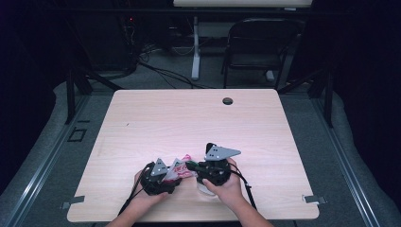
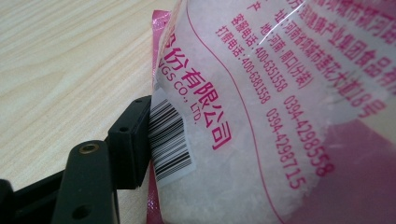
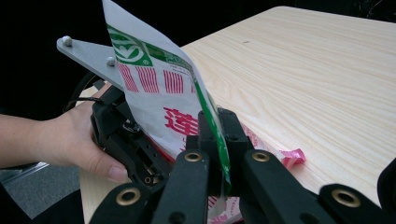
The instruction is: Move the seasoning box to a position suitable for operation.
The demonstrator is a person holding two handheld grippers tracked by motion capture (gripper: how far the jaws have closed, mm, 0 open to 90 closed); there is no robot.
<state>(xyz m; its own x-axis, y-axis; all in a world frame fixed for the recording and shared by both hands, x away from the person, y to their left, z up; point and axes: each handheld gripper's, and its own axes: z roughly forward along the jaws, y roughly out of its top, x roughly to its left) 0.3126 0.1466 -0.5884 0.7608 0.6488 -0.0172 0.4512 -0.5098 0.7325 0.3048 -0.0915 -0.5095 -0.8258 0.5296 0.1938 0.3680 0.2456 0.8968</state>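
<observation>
A clear plastic bag (image 1: pixel 182 165) of white granules with pink and green print is held between both grippers near the table's front edge. My right gripper (image 3: pixel 219 135) is shut on the bag's green-printed edge (image 3: pixel 159 88), which rises upright out of its jaws. My left gripper (image 1: pixel 172 176) is at the bag's other side; its black finger (image 2: pixel 128 140) presses against the bag (image 2: pixel 261 93) by the barcode, and the bag hides the other finger. In the right gripper view a hand (image 3: pixel 70 135) holds the left gripper (image 3: pixel 126 135) behind the bag. A pink corner (image 3: pixel 292 157) lies on the table.
The light wooden table (image 1: pixel 189 118) has a cable hole (image 1: pixel 227 100) at its far edge and a metal bracket (image 1: pixel 314 199) at the front right corner. A black chair (image 1: pixel 257 45) and a white desk leg (image 1: pixel 195 47) stand beyond it.
</observation>
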